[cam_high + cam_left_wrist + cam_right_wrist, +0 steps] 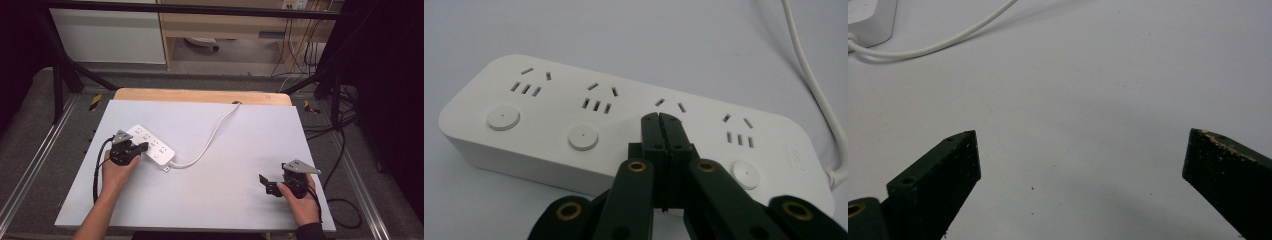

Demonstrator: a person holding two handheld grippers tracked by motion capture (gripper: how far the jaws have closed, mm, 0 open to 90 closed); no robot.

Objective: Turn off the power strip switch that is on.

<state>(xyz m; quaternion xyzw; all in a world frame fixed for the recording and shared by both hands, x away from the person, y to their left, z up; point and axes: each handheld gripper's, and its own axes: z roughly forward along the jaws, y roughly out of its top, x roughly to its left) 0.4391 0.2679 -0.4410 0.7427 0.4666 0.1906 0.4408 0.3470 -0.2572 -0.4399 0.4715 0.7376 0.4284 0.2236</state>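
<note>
Left tongs [659,116], jaws together, rest over the strip's [624,125] third switch on the bench [225,200], pressing apparently in progress; right tongs [268,183], jaws apart, wait idle, well apart.

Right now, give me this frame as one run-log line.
left gripper: shut, over power strip | right gripper: open, holding nothing, above table | cord: trails to far edge

The power strip [150,143] lies on the desk [240,150] toward nine o'clock, its cable [215,132] running off toward twelve. The left tongs [142,147] sit over the strip's near edge; the right tongs [266,183] rest well apart at four o'clock.
</note>
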